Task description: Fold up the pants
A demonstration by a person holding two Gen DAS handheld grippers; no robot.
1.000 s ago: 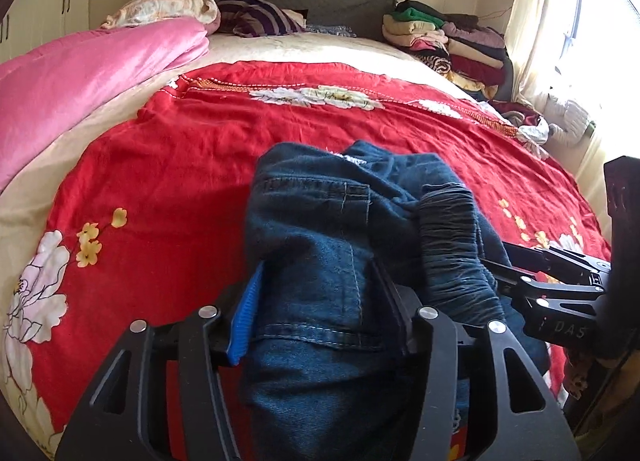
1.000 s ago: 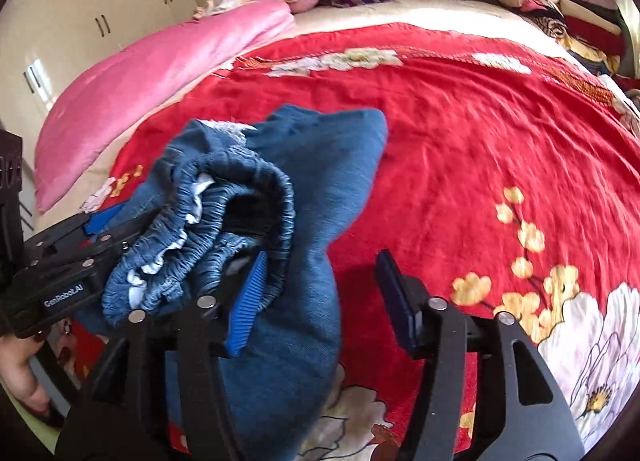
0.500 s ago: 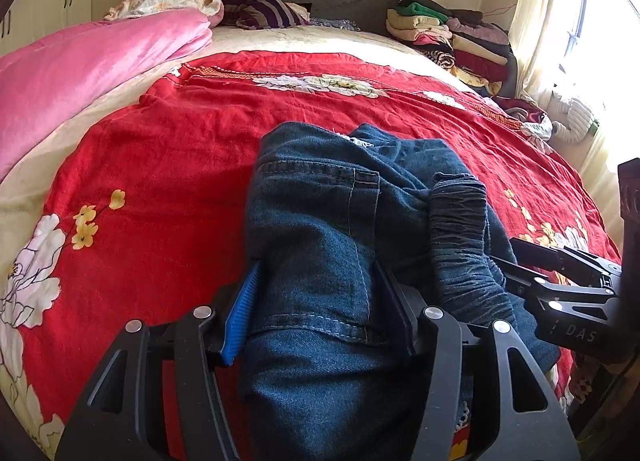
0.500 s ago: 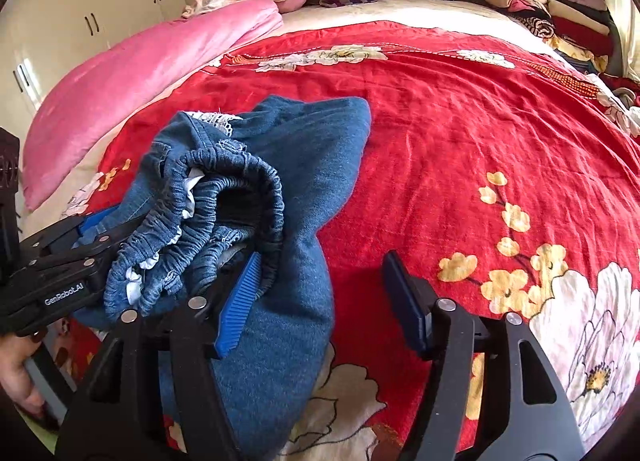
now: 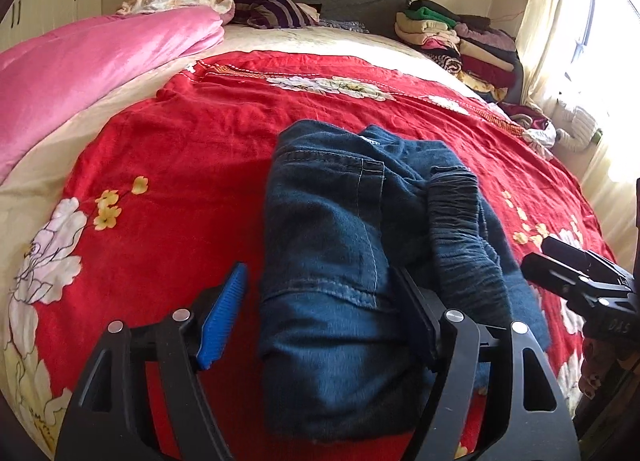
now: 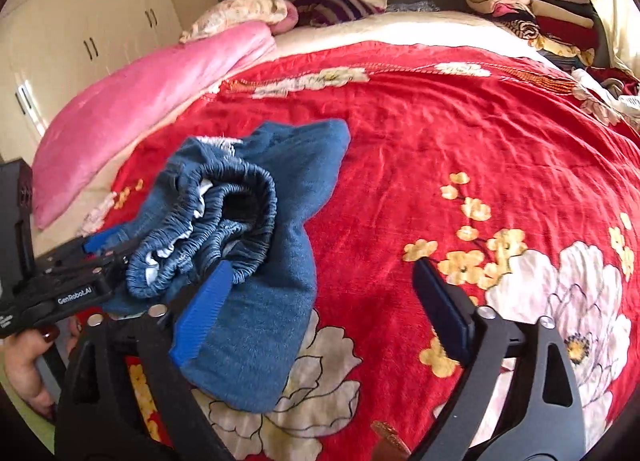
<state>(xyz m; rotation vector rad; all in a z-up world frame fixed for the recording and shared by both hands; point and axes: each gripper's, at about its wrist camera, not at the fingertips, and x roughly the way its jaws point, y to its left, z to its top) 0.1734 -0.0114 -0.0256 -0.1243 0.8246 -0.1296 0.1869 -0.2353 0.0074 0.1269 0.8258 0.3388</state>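
Opening both claws over the red floral bedspread (image 5: 192,149): the folded dark-blue denim pants (image 5: 340,261) lie lengthwise between my left gripper's (image 5: 320,317) parting jaws, its blue pad clear. My right gripper (image 6: 320,301) stands beside their right edge, empty.

Lighting: strong daylight from the window (image 5: 592,41) at the right, blown out to white glare along the curtain (image 5: 548,13). Red bedspread (image 5: 192,149) evenly bright; the jeans (image 5: 332,261) cast a soft shadow to their left. Fisheye distortion bends both views, corners black. Focus sharp, slight softness at the edges.
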